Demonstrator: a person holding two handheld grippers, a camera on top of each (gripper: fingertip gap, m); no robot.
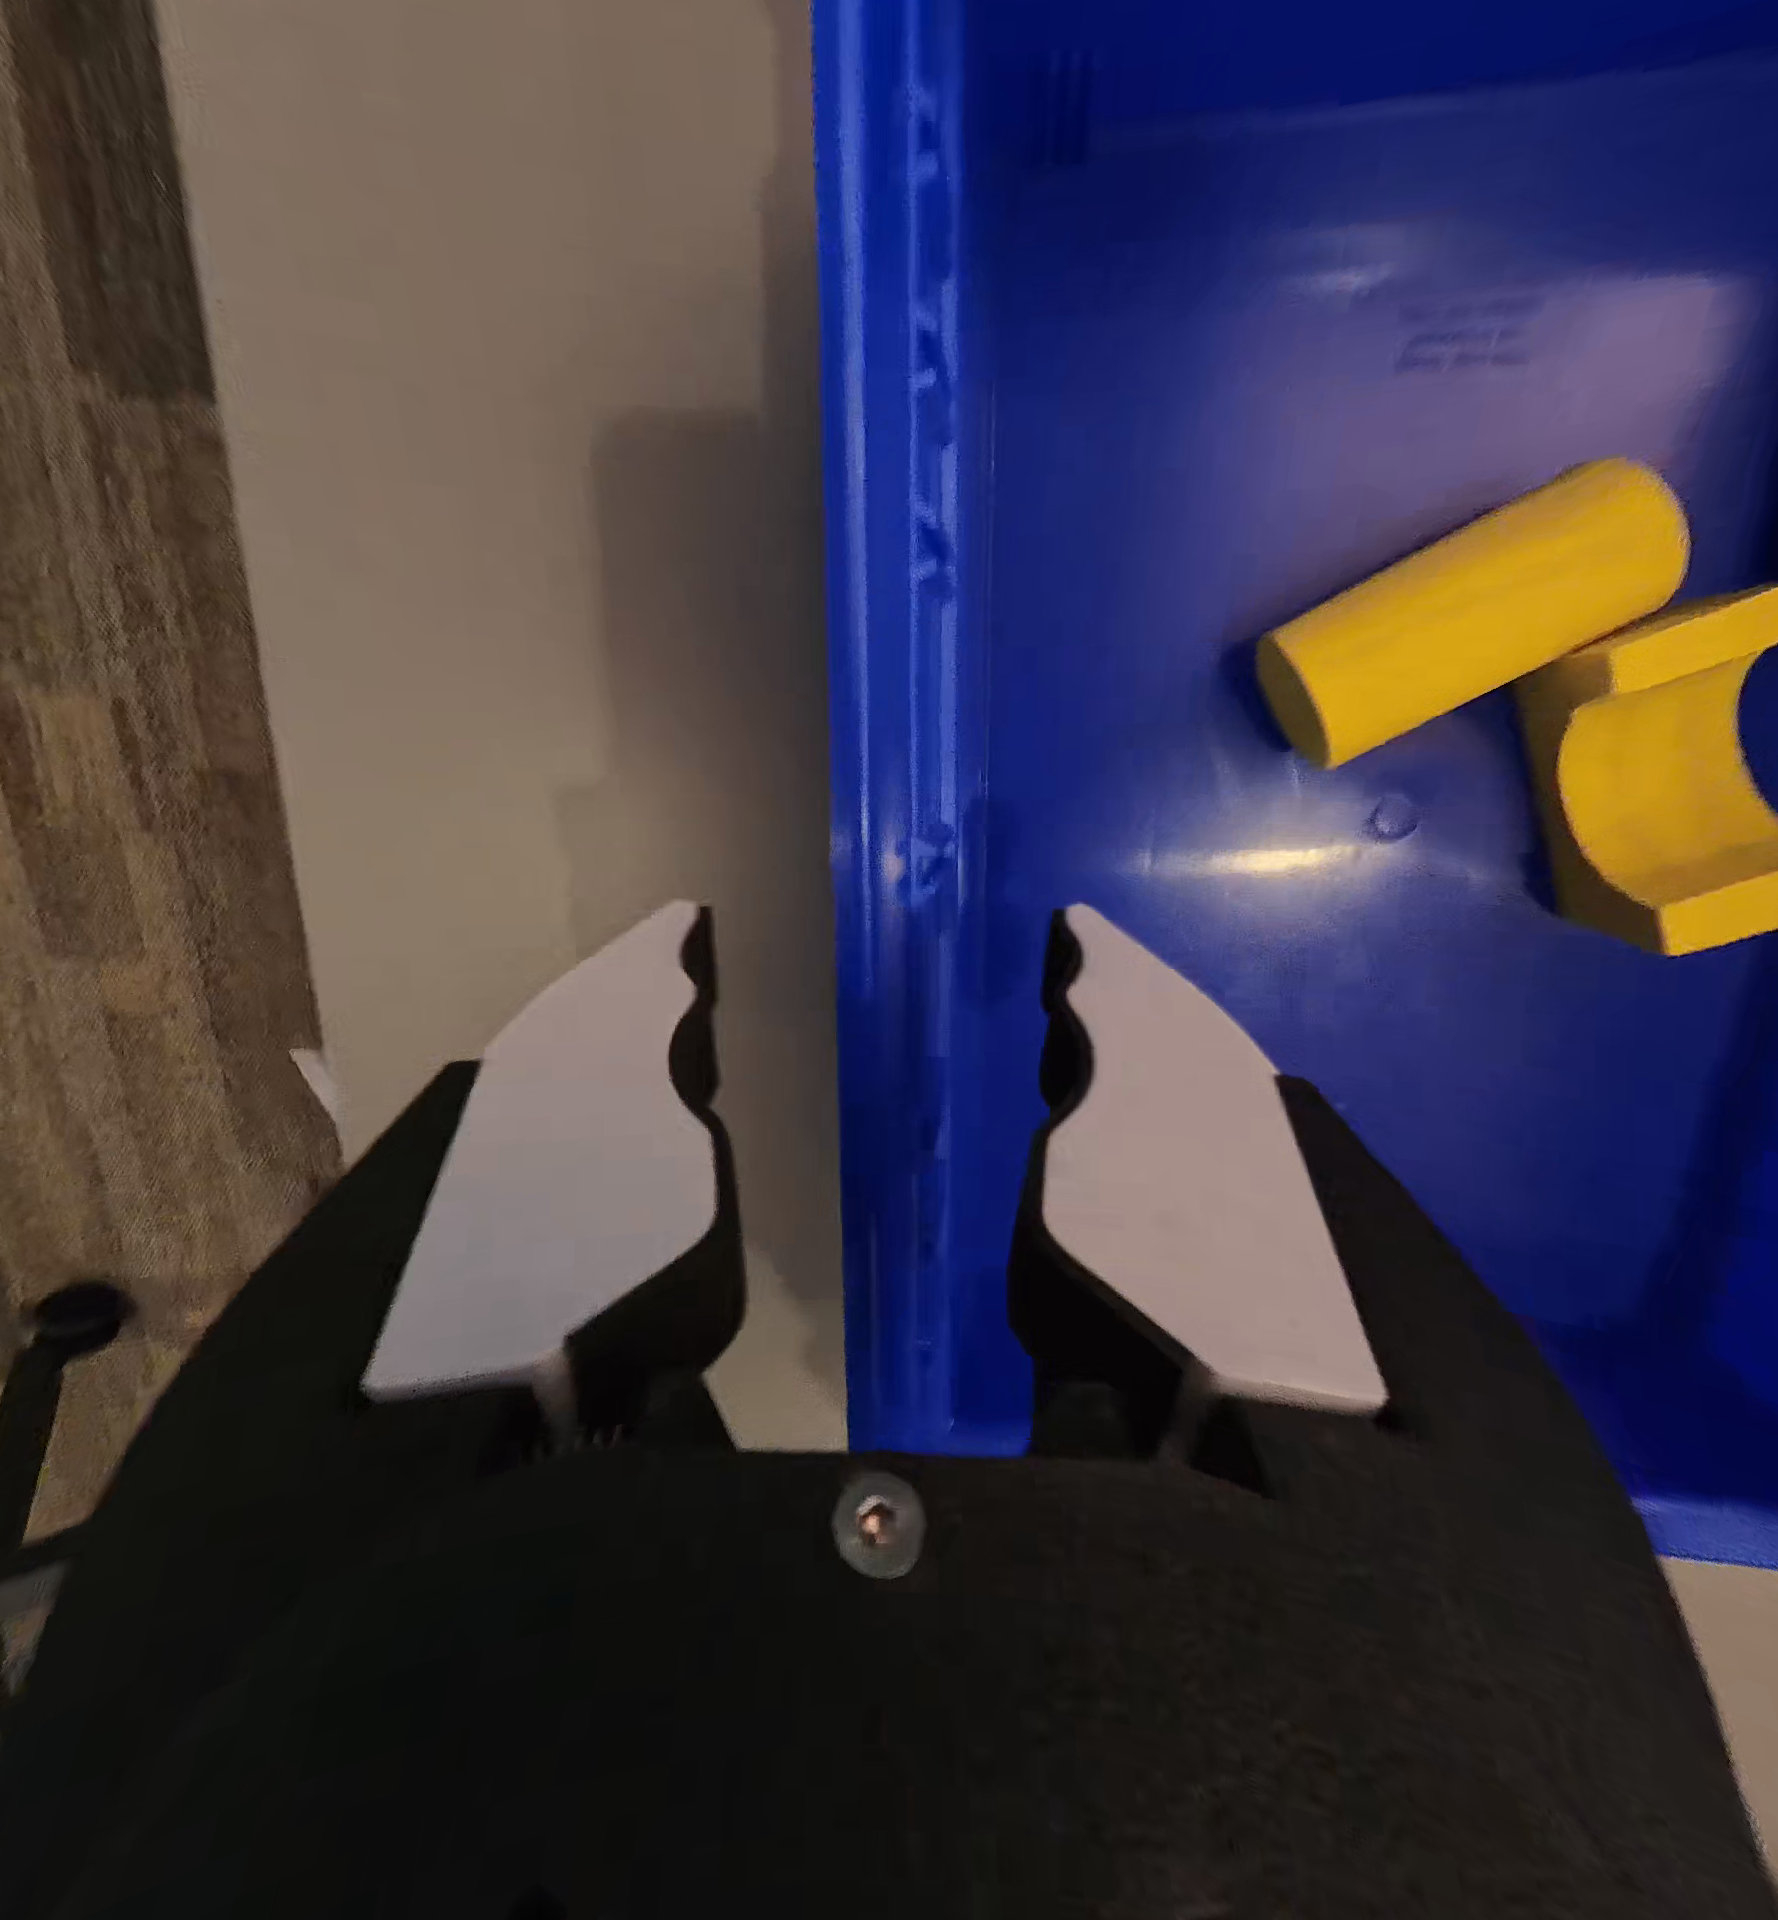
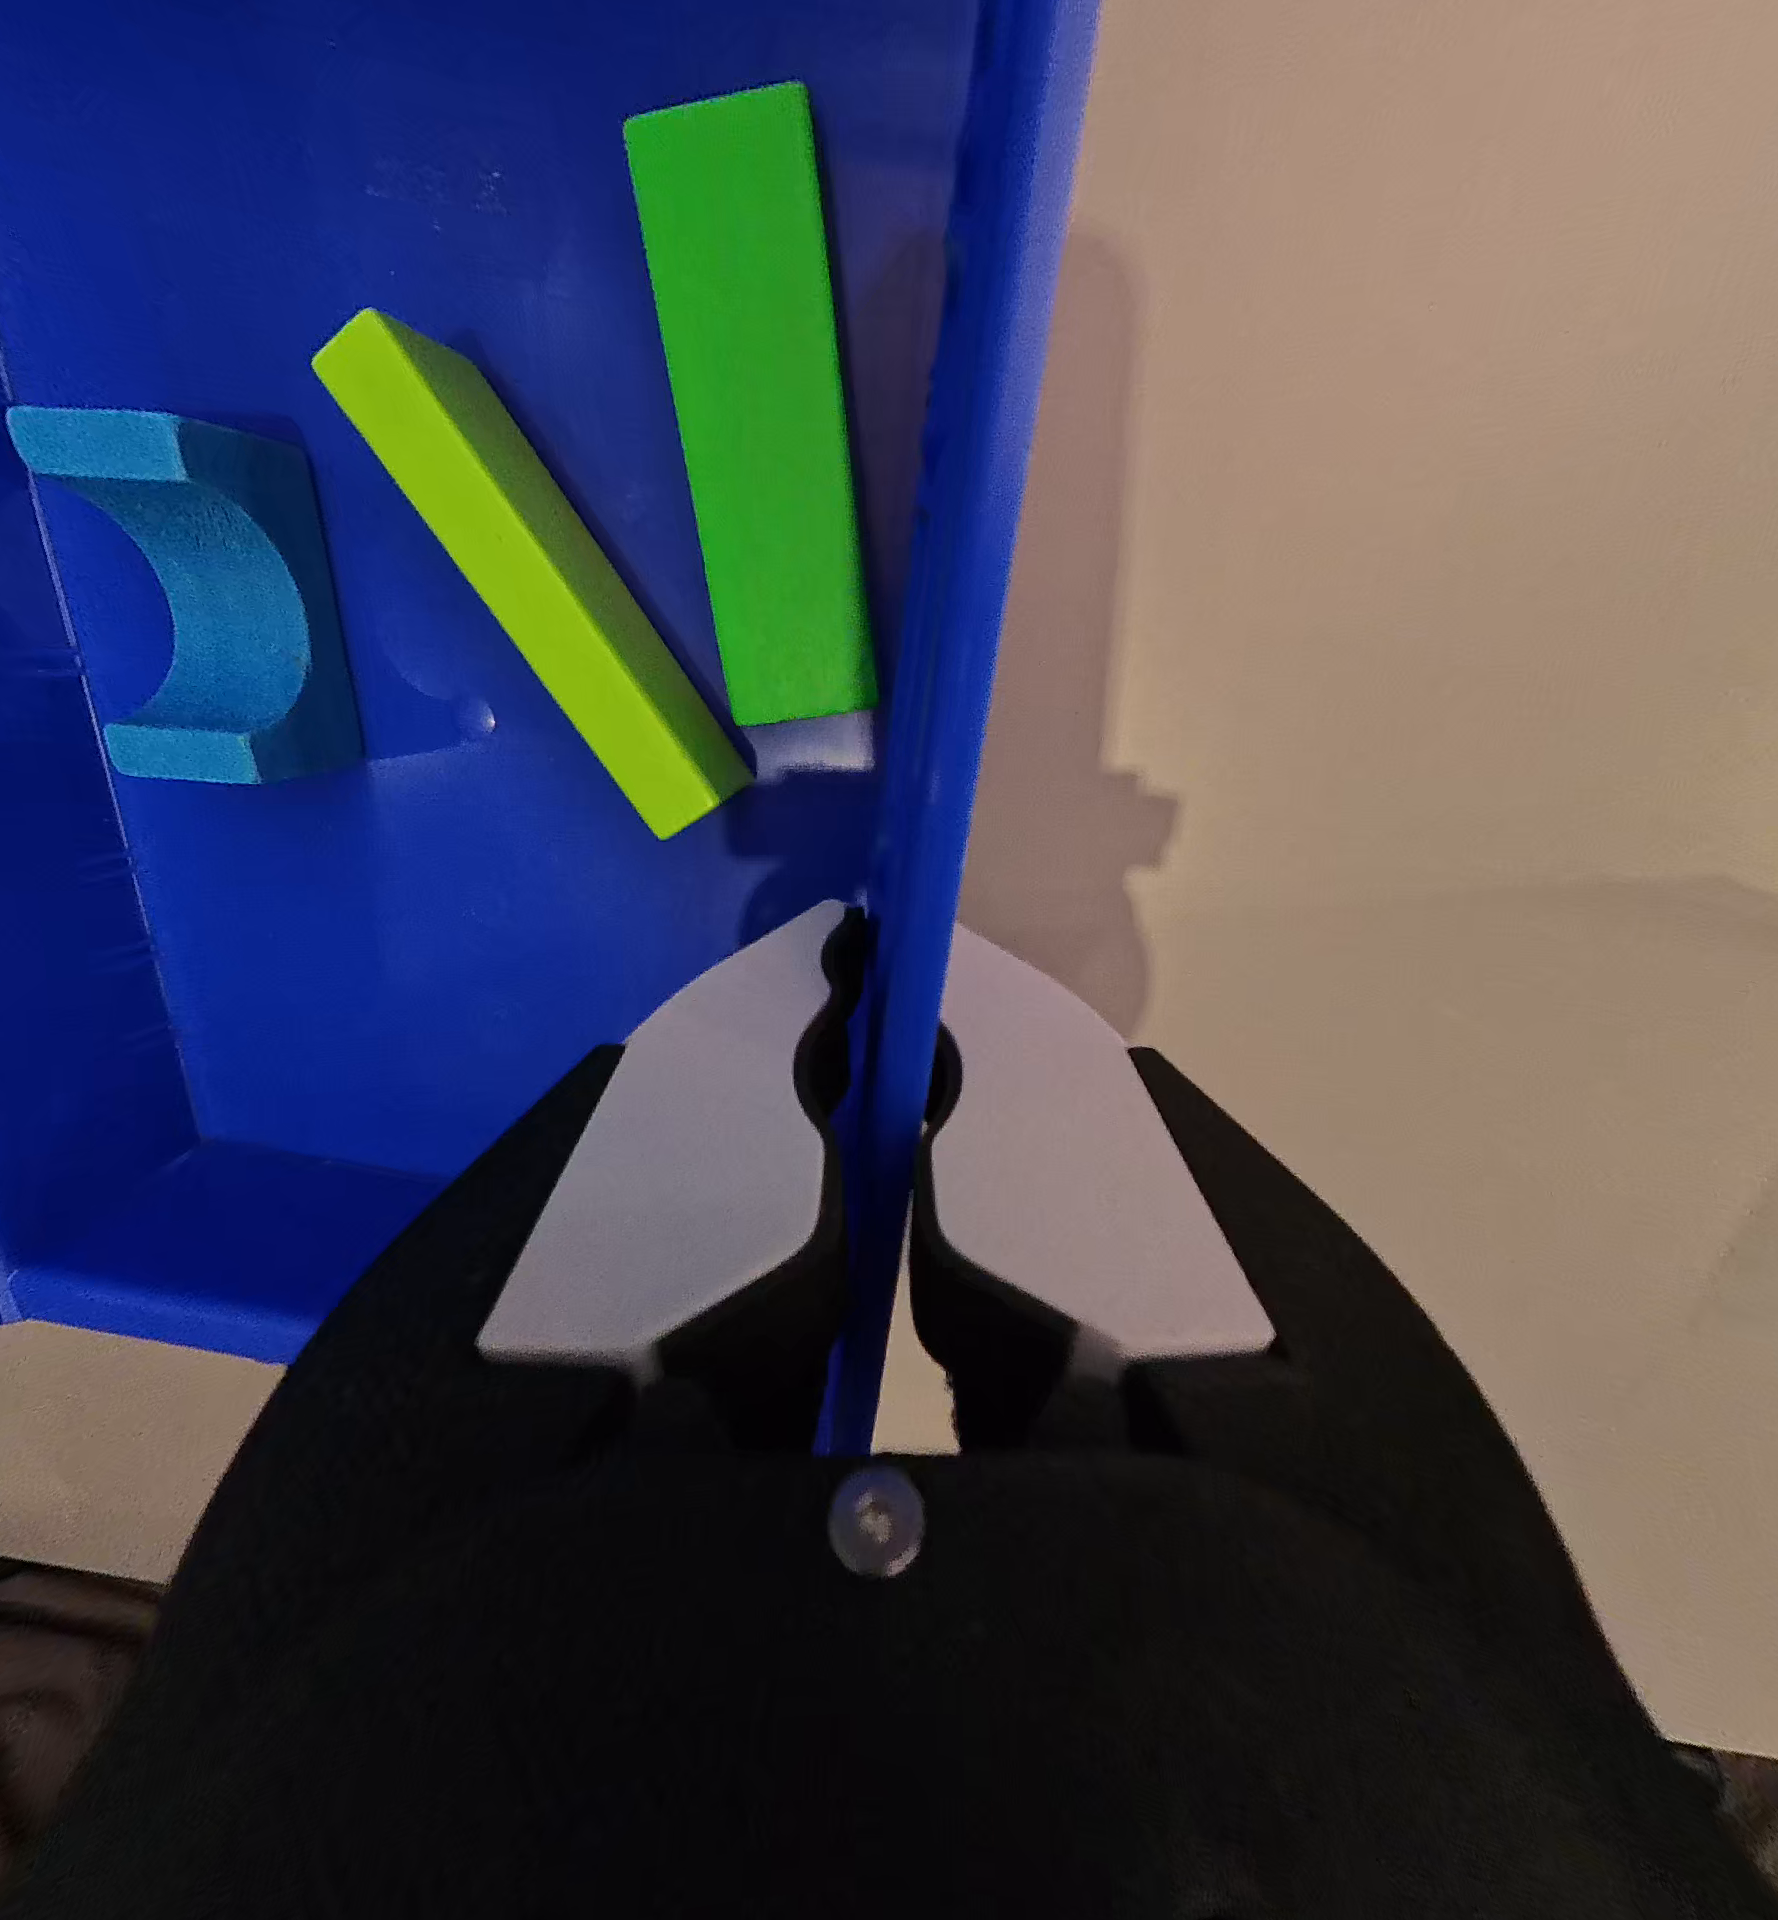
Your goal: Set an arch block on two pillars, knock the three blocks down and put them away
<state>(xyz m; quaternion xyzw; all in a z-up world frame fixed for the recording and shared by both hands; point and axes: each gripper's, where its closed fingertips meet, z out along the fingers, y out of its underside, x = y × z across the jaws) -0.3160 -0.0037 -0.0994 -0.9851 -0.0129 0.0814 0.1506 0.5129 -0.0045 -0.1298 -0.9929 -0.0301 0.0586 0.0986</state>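
Our left claw point(image 1: 880, 920) is spread wide with nothing in it, straddling the left wall of the blue bin point(image 1: 890, 623), one finger outside over the pale surface point(image 1: 511, 468) and one inside. Our right claw point(image 2: 890, 925) is pinched narrow on the bin's right wall point(image 2: 932, 623), gripping that thin edge.

Inside the bin, the left view shows a yellow cylinder point(image 1: 1477, 613) lying on its side, touching a yellow arch block point(image 1: 1685, 790) just beside it. The right view shows a blue arch block point(image 2: 210, 603) lying on the bin floor, a lime-green bar point(image 2: 532, 571) lying at a slant next to it, and a darker green bar point(image 2: 750, 405) close to the right wall. The two bars nearly meet at their near ends. Carpet point(image 1: 64, 623) shows at far left.
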